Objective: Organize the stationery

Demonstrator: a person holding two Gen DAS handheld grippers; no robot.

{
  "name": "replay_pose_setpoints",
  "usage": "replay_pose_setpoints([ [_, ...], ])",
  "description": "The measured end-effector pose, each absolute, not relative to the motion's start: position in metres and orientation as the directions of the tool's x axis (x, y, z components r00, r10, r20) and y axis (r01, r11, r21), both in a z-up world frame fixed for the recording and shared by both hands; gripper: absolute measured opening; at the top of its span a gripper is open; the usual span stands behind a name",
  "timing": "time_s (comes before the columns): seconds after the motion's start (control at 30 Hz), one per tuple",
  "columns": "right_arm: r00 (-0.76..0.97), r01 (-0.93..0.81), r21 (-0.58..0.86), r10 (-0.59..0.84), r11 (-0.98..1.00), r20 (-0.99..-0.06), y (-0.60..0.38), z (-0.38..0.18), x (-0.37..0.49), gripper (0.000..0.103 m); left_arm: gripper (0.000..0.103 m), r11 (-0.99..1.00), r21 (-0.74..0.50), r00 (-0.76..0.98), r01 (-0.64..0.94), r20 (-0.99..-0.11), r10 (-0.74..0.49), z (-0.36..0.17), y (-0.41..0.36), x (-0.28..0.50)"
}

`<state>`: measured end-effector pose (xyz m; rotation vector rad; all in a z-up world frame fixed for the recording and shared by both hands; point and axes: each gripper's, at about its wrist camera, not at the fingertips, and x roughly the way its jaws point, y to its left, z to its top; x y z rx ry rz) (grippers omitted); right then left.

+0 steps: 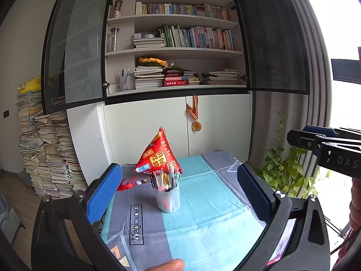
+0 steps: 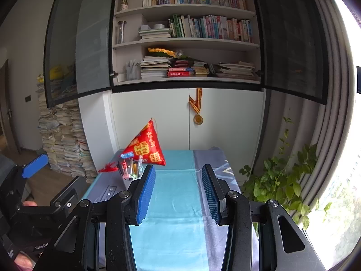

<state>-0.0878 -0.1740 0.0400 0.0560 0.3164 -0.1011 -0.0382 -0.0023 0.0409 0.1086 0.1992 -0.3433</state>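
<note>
A white pen cup (image 1: 168, 199) holding several pens and markers stands on the table's grey and turquoise cloth (image 1: 203, 221). My left gripper (image 1: 180, 192) is open and empty, raised above the table's near part, the cup between and beyond its fingers. In the right wrist view the cup (image 2: 130, 176) is left of the blue left finger (image 2: 146, 194), partly hidden by it. My right gripper (image 2: 178, 192) is open and empty over the turquoise stripe (image 2: 173, 214). The right gripper also shows in the left wrist view (image 1: 325, 144) at the right edge.
A red pyramid-shaped cushion (image 1: 159, 155) with a red tassel (image 1: 126, 184) sits behind the cup. A white cabinet with a hanging medal (image 1: 196, 125) and open bookshelves stands behind the table. Book stacks (image 1: 47, 153) stand left, a leafy plant (image 1: 286, 169) right by the window.
</note>
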Motion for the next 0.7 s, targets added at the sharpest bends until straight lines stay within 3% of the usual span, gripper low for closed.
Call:
replay_pose_setpoints([
  [0.1, 0.946, 0.107, 0.042, -0.088, 0.993, -0.313, -0.175, 0.039, -0.088, 0.044, 0.102, 0.937, 0.070, 0.923, 0.342, -0.211, -0.321, 0.042, -0.002, -0.038],
  [0.17, 0.943, 0.110, 0.049, -0.088, 0.993, -0.322, -0.177, 0.038, -0.086, 0.054, 0.102, 0.938, 0.070, 0.925, 0.338, -0.209, -0.318, 0.043, -0.001, -0.037],
  [0.2, 0.942, 0.113, 0.055, -0.089, 0.992, -0.323, -0.178, 0.037, -0.085, 0.065, 0.102, 0.938, 0.070, 0.924, 0.339, -0.209, -0.319, 0.043, -0.001, -0.037],
  [0.23, 0.944, 0.118, 0.063, -0.092, 0.991, -0.317, -0.180, 0.037, -0.085, 0.067, 0.102, 0.938, 0.070, 0.925, 0.339, -0.209, -0.318, 0.043, -0.001, -0.036],
  [0.4, 0.942, 0.121, 0.067, -0.093, 0.990, -0.322, -0.181, 0.034, -0.084, 0.068, 0.102, 0.938, 0.075, 0.922, 0.340, -0.224, -0.316, 0.042, -0.003, -0.034],
  [0.7, 0.947, 0.139, 0.086, -0.107, 0.987, -0.302, -0.188, 0.031, -0.085, 0.079, 0.102, 0.934, 0.092, 0.920, 0.344, -0.233, -0.316, 0.041, -0.007, -0.033],
])
